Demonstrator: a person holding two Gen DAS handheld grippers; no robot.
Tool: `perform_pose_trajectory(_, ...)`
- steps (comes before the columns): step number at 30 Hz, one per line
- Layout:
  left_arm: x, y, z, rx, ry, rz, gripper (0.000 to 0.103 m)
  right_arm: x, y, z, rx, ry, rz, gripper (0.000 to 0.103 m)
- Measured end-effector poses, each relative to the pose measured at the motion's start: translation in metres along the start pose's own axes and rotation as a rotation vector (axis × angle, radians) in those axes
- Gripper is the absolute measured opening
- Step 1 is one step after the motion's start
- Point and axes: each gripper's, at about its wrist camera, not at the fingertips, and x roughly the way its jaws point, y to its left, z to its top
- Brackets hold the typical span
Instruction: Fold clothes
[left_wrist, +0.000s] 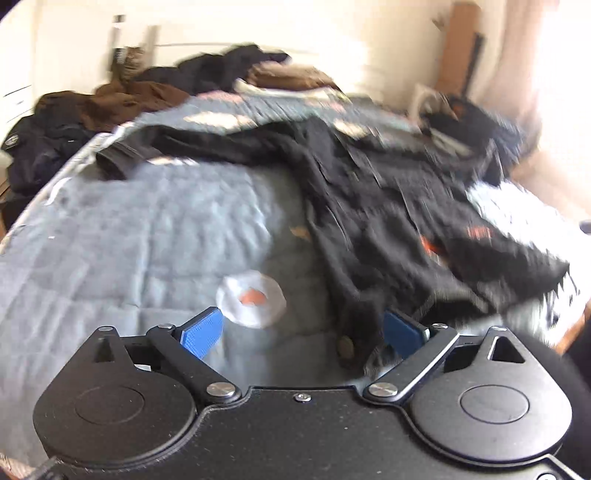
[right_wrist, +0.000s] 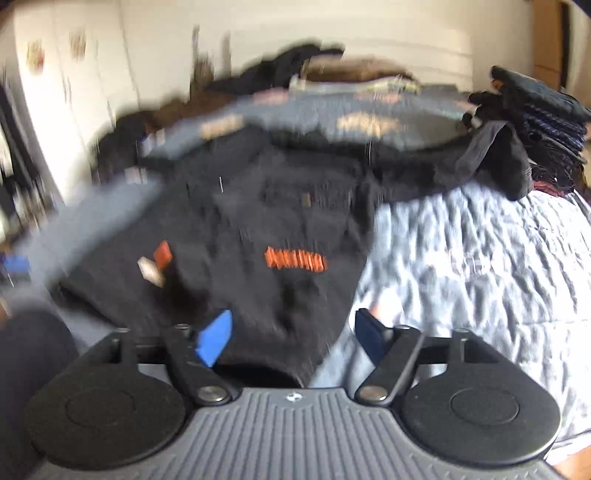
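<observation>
Both tools, left tool (left_wrist: 302, 332) and right tool (right_wrist: 293, 338), gape wide above the black garment (right_wrist: 258, 221).

Location: a bedroom in a home. Evidence: a bed covered by a quilted blue-grey bedspread (left_wrist: 140, 229) fills both views. Loose piles of dark and brown clothes (left_wrist: 122, 99) lie along its far edge against a plain cream wall (left_wrist: 332, 29). A stack of folded dark garments (right_wrist: 546, 122) sits at 1 corner.

Black gripper (left_wrist: 303, 332) bodies; blue pads (right_wrist: 216, 338); silver screws.
</observation>
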Motion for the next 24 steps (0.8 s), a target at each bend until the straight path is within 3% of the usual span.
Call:
perform_pose_trajectory(4, 0.005, 0.0, 0.028, -0.08, -0.052, -0.046, 0.098, 0.006, 0.005, 0.03, 0.097, -0.066, 0.131, 0.09)
perform_pose_trajectory(11, 0.051, -0.051, 0.072, -0.079, -0.043, -0.068, 0.098, 0.106, 0.049, 0.058, 0.076, 0.051, 0.216, 0.091)
perform_pose_trajectory(16, 0.077, -0.089, 0.085, -0.11, -0.072, -0.11, 0.098, 0.161, 0.079, 0.055, 0.135, 0.089, 0.295, 0.091)
perform_pose_trajectory(19, 0.086, -0.099, 0.081, -0.15, -0.057, -0.18, 0.098, 0.193, 0.095, 0.043, 0.142, 0.179, 0.378, 0.091)
perform_pose_trajectory(24, 0.094, -0.104, 0.071, -0.182, -0.038, -0.208, 0.098, 0.231, 0.108, 0.006, 0.093, 0.318, 0.343, 0.091)
